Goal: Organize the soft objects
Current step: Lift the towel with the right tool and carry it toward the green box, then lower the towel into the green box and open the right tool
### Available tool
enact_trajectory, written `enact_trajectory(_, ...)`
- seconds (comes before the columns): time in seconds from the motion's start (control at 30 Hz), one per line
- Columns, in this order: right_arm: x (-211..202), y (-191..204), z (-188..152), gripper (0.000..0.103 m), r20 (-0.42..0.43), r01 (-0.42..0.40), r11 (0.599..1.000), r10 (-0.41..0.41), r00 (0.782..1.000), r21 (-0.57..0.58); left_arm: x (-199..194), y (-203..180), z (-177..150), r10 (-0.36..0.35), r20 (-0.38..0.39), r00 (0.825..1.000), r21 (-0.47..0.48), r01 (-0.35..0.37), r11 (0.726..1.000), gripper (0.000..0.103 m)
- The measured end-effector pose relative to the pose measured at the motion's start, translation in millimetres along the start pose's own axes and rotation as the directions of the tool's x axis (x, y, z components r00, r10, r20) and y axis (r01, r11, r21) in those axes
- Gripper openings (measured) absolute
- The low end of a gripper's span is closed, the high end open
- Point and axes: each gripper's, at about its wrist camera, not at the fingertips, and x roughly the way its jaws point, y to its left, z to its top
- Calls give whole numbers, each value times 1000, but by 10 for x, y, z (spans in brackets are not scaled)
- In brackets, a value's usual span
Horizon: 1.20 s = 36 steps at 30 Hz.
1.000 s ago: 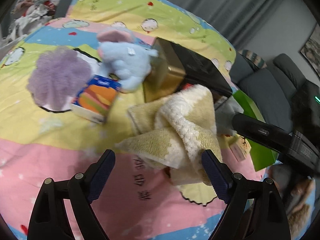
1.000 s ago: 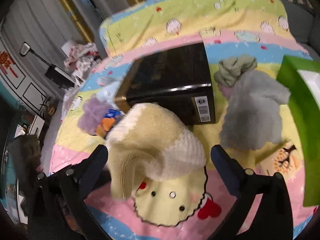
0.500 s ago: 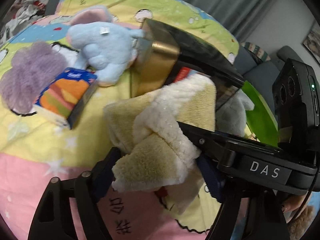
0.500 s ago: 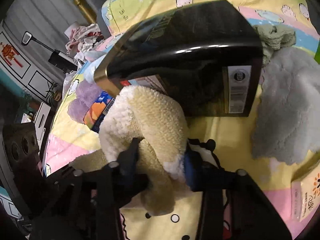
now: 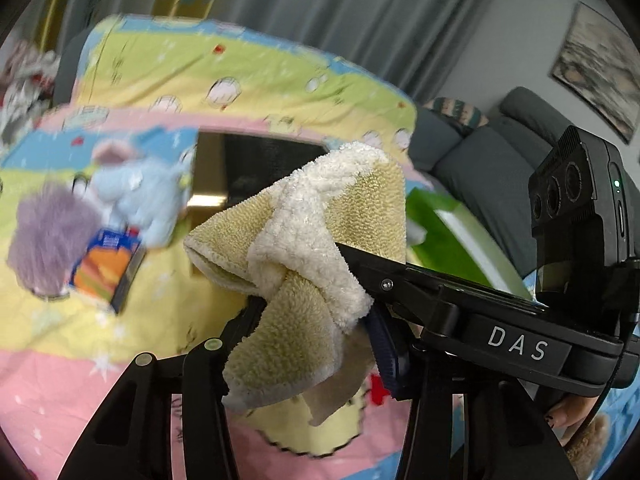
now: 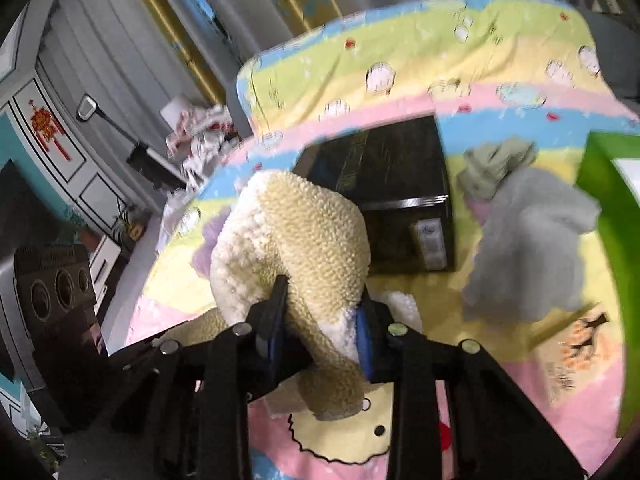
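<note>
A cream and yellow fluffy towel (image 5: 304, 248) hangs bunched above the cartoon bed cover (image 5: 72, 364), held from two sides. My left gripper (image 5: 316, 332) has its jaws closing, and both pads press a hanging fold of the towel. The right gripper's black housing (image 5: 516, 344) reaches in from the right, one finger against the towel. In the right wrist view my right gripper (image 6: 320, 324) is shut on the towel (image 6: 304, 232), which bulges up over its blue pads (image 6: 364, 336).
A black box (image 6: 384, 208) lies behind the towel. Left of it are a blue plush elephant (image 5: 136, 196), a purple fluffy ball (image 5: 52, 236) and a tissue pack (image 5: 108, 272). A grey towel (image 6: 532, 248), a grey-green cloth (image 6: 496, 164) and a green box (image 6: 608, 208) are to the right.
Both grippers stood open around the towel as it lay on the bed cover. They have closed on it, the right one first, and the towel is now lifted off the cover.
</note>
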Motion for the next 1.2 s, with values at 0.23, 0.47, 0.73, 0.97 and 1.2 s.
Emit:
enact_trajectory(0.23, -535, -218, 128, 31, 121, 7, 999, -14, 993, 53, -8, -568, 174, -25, 39, 999, 119, 20, 993, 49)
enact_trajectory(0.47, -976, -592, 119, 32, 206, 95, 986, -123, 971, 137, 248, -1094, 269, -76, 21, 997, 208, 70, 976, 50)
enact_trajectory(0.73, -1278, -1011, 72, 33, 234, 194, 952, -249, 940, 236, 579, -1565, 254, -141, -37, 989, 237, 145, 961, 50)
enact_trajectory(0.97, -1526, -1347, -8, 33, 257, 231, 913, -325, 910, 338, 837, -1914, 243, -197, -86, 977, 284, 214, 935, 50)
enact_trajectory(1.2, -1721, -1652, -120, 33, 265, 246, 866, -384, 884, 434, 1108, -2280, 205, -229, -154, 961, 343, 269, 900, 50)
